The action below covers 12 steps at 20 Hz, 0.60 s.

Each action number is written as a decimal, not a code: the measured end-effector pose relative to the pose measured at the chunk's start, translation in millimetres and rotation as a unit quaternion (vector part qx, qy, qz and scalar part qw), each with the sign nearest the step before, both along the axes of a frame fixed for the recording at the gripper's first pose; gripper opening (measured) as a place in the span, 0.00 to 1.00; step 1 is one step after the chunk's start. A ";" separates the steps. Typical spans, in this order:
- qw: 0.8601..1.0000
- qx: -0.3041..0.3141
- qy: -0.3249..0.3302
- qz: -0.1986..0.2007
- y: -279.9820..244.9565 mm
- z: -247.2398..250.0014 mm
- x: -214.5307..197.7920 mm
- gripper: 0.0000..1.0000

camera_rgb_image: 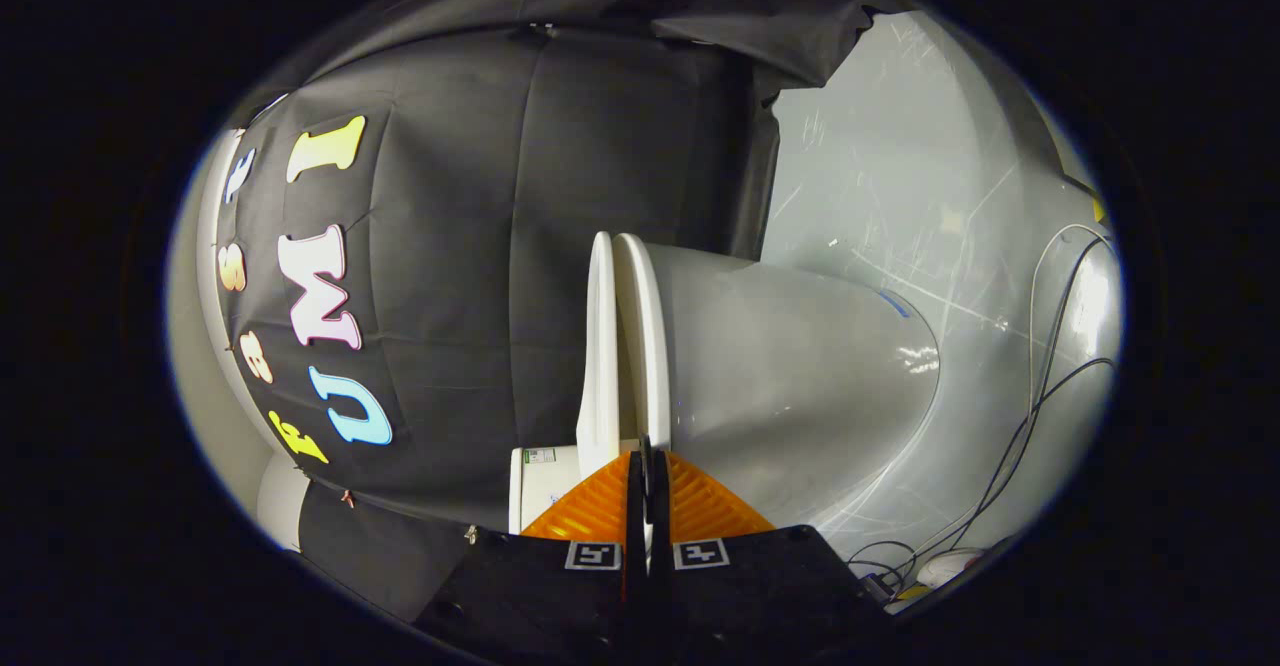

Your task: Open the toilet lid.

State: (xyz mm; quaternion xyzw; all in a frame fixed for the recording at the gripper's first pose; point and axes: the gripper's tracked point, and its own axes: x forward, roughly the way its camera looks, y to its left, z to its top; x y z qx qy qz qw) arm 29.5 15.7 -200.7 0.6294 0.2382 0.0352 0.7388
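Note:
The view is rolled on its side, so the white toilet lies sideways just ahead of my fingers. Its thin lid (600, 346) stands a small gap away from the seat ring (643, 336), which rests on the grey-white bowl (790, 376). My gripper (646, 461) is shut, its fingers pressed together. Their tips sit right at the near edge of the seat ring, beside the gap to the lid. Whether the tips touch the lid I cannot tell.
The white tank (543, 486) with a small label sits next to the fingers on the lid's side. Black cloth (480, 276) hangs behind the lid. The pale glossy floor (900, 196) carries cables (1040, 386) beyond the bowl.

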 end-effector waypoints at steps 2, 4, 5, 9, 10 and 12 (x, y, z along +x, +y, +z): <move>1.000 -0.005 -0.001 -0.001 0.7 2.6 0.3 0.05; 1.000 -0.014 -0.006 0.001 2.0 7.9 0.0 0.05; 1.000 -0.023 -0.008 0.004 2.9 11.0 1.2 0.05; 0.999 -0.045 -0.018 0.008 6.7 29.0 4.9 0.05; 0.999 -0.047 -0.021 0.006 8.2 35.8 5.5 0.05; 0.998 -0.054 -0.028 0.005 11.4 49.4 5.2 0.05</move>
